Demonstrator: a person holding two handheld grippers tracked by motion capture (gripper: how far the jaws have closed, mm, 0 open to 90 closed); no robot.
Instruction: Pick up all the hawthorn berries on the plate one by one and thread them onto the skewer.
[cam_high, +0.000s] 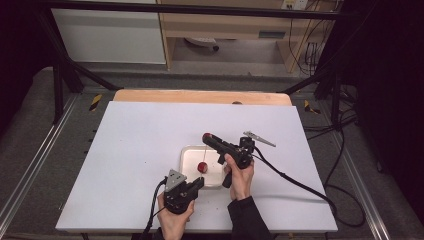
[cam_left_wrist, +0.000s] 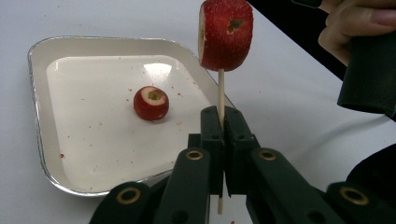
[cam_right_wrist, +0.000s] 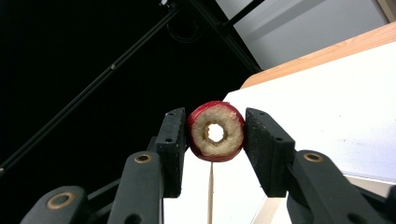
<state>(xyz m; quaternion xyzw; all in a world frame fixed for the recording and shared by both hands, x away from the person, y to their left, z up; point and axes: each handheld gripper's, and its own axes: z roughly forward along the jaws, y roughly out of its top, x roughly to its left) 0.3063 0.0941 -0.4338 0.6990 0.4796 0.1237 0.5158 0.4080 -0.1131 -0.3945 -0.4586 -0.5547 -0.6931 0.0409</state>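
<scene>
No brand or writing could be read on anything.

In the left gripper view the left hand-held gripper (cam_left_wrist: 222, 122) had its jaws closed on a thin wooden skewer (cam_left_wrist: 221, 88), which stood upright, long axis vertical, just right of centre. Its lower end passed behind the jaws and showed again beneath them. On its top sat a red cored fruit piece (cam_left_wrist: 225, 33), cut off at the frame's top edge. A second cored fruit piece (cam_left_wrist: 151, 102) lay in the white foil-edged tray (cam_left_wrist: 39, 126) at left of centre, its hollow facing up. A hand (cam_left_wrist: 357, 25) was cropped at the upper right corner.

In the right gripper view the right hand-held gripper (cam_right_wrist: 215, 133) pinched the skewered fruit between its two jaws, the cored hole facing the camera; the skewer hung straight down below it.

In the high view the tray sat on the white table (cam_high: 135, 150) just below centre, both grippers meeting above it, the fruit there too small to make out.
</scene>
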